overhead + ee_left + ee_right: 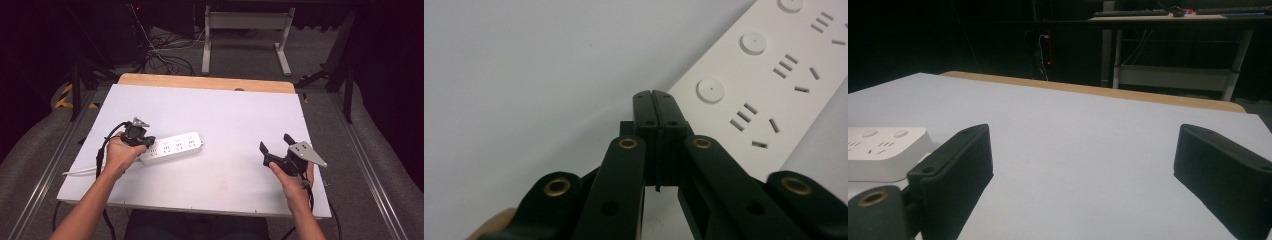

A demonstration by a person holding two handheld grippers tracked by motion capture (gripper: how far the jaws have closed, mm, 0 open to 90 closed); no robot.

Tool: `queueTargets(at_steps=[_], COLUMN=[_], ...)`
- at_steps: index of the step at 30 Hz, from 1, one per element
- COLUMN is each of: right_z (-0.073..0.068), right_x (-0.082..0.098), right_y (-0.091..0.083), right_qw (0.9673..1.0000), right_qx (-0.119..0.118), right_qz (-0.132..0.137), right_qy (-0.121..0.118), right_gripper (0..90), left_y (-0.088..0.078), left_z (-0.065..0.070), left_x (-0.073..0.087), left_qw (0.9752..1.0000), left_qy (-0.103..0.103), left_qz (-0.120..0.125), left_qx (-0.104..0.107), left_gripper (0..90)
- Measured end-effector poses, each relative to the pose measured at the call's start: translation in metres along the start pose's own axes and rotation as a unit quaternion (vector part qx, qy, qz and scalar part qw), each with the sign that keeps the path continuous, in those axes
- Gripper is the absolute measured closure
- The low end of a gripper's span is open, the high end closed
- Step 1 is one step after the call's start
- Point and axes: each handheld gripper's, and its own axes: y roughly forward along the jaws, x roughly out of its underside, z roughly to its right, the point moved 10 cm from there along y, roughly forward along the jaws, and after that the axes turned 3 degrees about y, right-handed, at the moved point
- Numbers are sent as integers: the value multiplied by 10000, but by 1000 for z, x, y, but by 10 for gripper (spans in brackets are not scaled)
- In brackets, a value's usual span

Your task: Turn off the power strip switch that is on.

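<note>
Cable trails off the left edge of the white worktop (225,105), and beside it my left tongs (140,137) sit pressed together, jaws meeting with nothing between them, tips right at the near end of the power strip (172,146). I judge I hold them narrow like this to prod or steady the strip, not to grip it; in the left gripper view the closed tips (655,107) lie just at the strip's long edge (764,85), beside its round buttons and socket slots, though I cannot tell whether they touch it.

The strip lies flat, slanted, left of centre on the worktop, its cord (80,171) running toward my left hand (120,155).

Middle of the worktop is bare, with open room all the way to the wooden far edge (205,81).

My right tongs (276,146) hover near the right front corner, spread wide and holding nothing, well apart from the strip. From there I judge a clear sweep leftward toward the strip's free end (883,150).
</note>
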Motion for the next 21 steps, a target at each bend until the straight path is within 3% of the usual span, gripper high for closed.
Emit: queueTargets(at_steps=[4,7,9,10,11,14,15,16,18,20,21], right_z=[2,2,2,2,2,2,2,2,1,2,2], right_x=[0,0,0,0,1,1,0,0,0,0,0], right_y=[0,-1,-1,-1,0,-1,-1,-1,-2,-2,-3], right_qw=[10000,10000,10000,10000,10000,10000,10000,10000,10000,10000,10000], right_qx=[7,8,0,0,12,20,18,20,22,31,32], right_qz=[9,17,6,6,-3,-3,5,8,3,3,4], right_qy=[7,4,11,11,18,-1,-17,-20,-22,-23,-18], right_gripper=[95,96,96,96,96,96,96,96,97,97,97], left_y=[1,-6,-15,-15,-25,-43,-43,-57,-70,-85,-85], left_z=[-2,-9,-14,-14,-20,-29,-29,-34,-36,-38,-38], left_x=[0,-4,-9,-9,-16,-22,-22,-24,-24,-24,-24], left_qw=[9998,9977,9948,9948,9893,9782,9782,9687,9587,9470,9470], left_qy=[-87,-226,-228,-228,-271,-426,-426,-549,-605,-643,-643], left_qz=[158,637,994,994,1425,2009,2009,2384,2725,3086,3086], left_qx=[10,-9,-66,-66,-178,-323,-323,-413,-541,-622,-622], left_gripper=[900,900,900,900,900,900,900,900,900,900,900])
